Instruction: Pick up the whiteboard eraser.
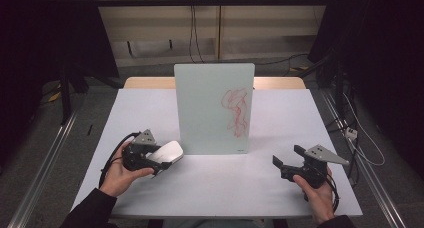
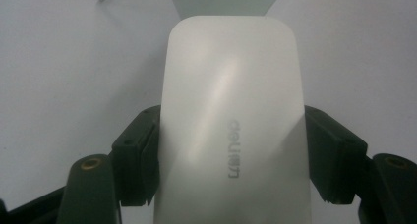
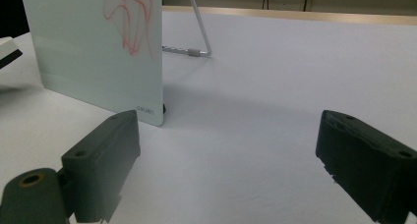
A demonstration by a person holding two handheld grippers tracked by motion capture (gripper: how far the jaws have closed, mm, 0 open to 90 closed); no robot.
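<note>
- We held the white eraser [image 1: 167, 152] pinched between the jaws of the left gripper [image 1: 155, 160]. In the left gripper view the two black pads pressed against its long sides, with its printed face [image 2: 231, 135] turned up toward the camera.
- The eraser sat just off the board's lower left corner, low over the table [image 1: 210, 188]. We could not tell whether it was resting on the sheet or lifted clear of it.
- The right gripper [image 1: 287, 163] stood off the board's lower right corner, near the front of the table. Its jaws were spread wide with nothing between them, as the right gripper view showed [image 3: 221, 175].
- The glass board [image 1: 214, 108] stood upright on its wire prop [image 3: 199, 32], which reached back behind it.
- A red scribble [image 1: 237, 112] was on the right half of the board and looked whole, with no smeared or cleared patch that we could see.
- Our judgement: the eraser was picked up and the wiping itself was not started. What remained was to bring the eraser across to the scribble and rub it off, perhaps steadying the board with the free gripper.
- The table was covered in a plain pale sheet, with a wooden edge [image 1: 150, 82] showing behind the board.
- Beyond the board lay grey floor, dark stands on both sides and cables hanging against a light wall [image 1: 192, 33].
</note>
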